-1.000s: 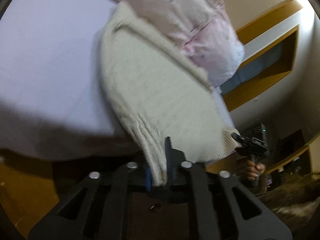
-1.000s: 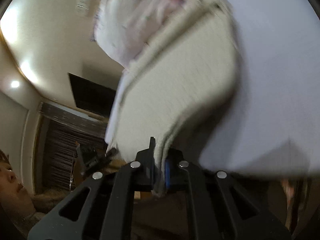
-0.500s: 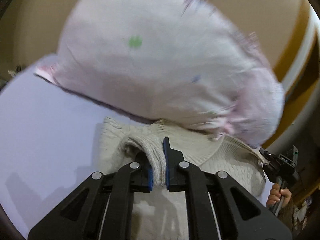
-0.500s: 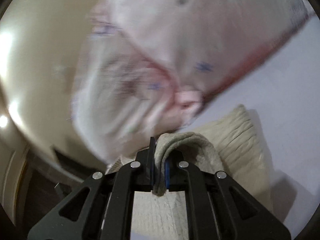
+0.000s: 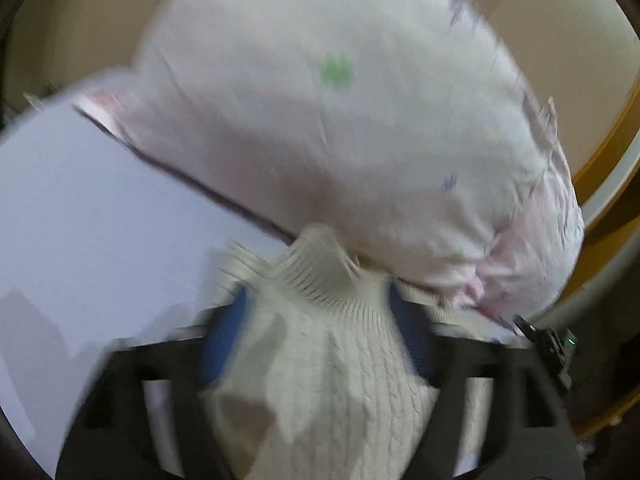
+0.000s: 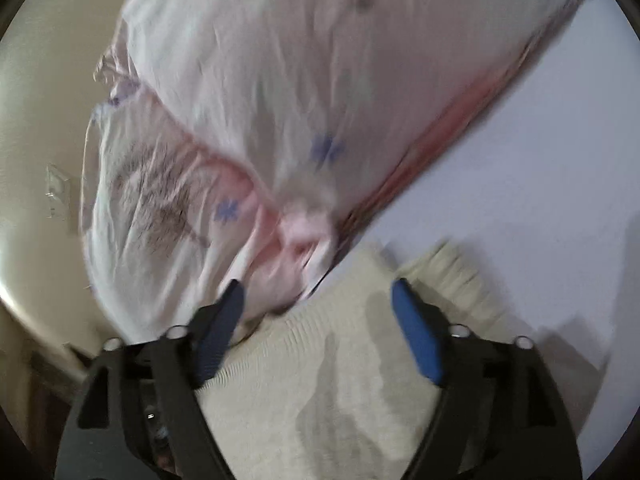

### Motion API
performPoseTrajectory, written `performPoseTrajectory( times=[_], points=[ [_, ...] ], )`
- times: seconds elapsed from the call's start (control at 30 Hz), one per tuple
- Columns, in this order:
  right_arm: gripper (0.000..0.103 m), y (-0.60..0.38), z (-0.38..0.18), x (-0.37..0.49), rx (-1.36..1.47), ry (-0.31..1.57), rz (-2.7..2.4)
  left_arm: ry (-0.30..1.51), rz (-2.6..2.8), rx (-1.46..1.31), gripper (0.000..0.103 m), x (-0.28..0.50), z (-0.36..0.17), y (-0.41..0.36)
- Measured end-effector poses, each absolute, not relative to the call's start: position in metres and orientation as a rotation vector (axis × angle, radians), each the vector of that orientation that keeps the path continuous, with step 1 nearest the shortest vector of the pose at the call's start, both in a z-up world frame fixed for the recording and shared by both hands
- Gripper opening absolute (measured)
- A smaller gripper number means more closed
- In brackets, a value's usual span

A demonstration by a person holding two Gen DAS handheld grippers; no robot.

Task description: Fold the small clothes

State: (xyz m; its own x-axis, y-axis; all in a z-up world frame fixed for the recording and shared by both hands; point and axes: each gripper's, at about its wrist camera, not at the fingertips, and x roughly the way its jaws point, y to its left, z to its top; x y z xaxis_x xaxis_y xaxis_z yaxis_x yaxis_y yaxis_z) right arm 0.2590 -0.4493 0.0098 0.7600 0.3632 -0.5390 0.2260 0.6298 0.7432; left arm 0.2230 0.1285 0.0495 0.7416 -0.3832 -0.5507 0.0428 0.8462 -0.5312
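A cream cable-knit sweater (image 5: 320, 360) lies folded over on the pale lilac surface (image 5: 80, 220). Its ribbed edge bunches up between the spread blue pads of my left gripper (image 5: 320, 312), which is open; the cloth lies loose there. In the right wrist view the same sweater (image 6: 320, 380) lies under my right gripper (image 6: 320, 312), also open, pads apart and holding nothing. Both views are blurred by motion.
A large white and pink pillow with small flower prints (image 5: 340, 120) lies just beyond the sweater, touching its far edge; it also fills the right wrist view (image 6: 280, 100). The other gripper (image 5: 552, 344) shows at the right edge. Beige wall behind.
Both grippers carried the sweater's edge over onto itself, then opened and let it go. The fold now lies down against the pillow.
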Motion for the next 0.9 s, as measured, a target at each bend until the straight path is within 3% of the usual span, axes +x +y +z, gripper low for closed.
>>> performPoseTrajectory(
  times=[0.27,0.37,0.43,0.47,0.53,0.73,0.9],
  points=[
    [0.088,-0.481,0.008,0.236,0.939,0.678,0.048,0.893,-0.264,-0.529,0.078,0.195,0.021,0.143],
    [0.088,-0.483,0.003,0.239,0.947,0.693,0.073,0.944,-0.274,-0.549,0.073,0.192,0.006,0.135],
    [0.089,-0.479,0.004,0.237,0.944,0.697,0.093,0.94,-0.271,-0.546,0.059,0.189,0.003,0.129],
    [0.09,-0.476,0.007,0.238,0.945,0.699,0.107,0.938,-0.258,-0.554,0.056,0.188,0.003,0.127],
    [0.09,-0.47,0.009,0.24,0.951,0.703,0.13,0.964,-0.267,-0.644,0.023,0.186,-0.004,0.128],
    [0.091,-0.468,0.017,0.243,0.973,0.702,0.206,0.882,-0.452,-0.893,0.016,0.183,0.018,0.117],
    [0.091,-0.478,0.036,0.237,0.934,0.643,0.219,0.755,-0.79,-0.847,0.015,0.198,0.082,0.004]
  ],
)
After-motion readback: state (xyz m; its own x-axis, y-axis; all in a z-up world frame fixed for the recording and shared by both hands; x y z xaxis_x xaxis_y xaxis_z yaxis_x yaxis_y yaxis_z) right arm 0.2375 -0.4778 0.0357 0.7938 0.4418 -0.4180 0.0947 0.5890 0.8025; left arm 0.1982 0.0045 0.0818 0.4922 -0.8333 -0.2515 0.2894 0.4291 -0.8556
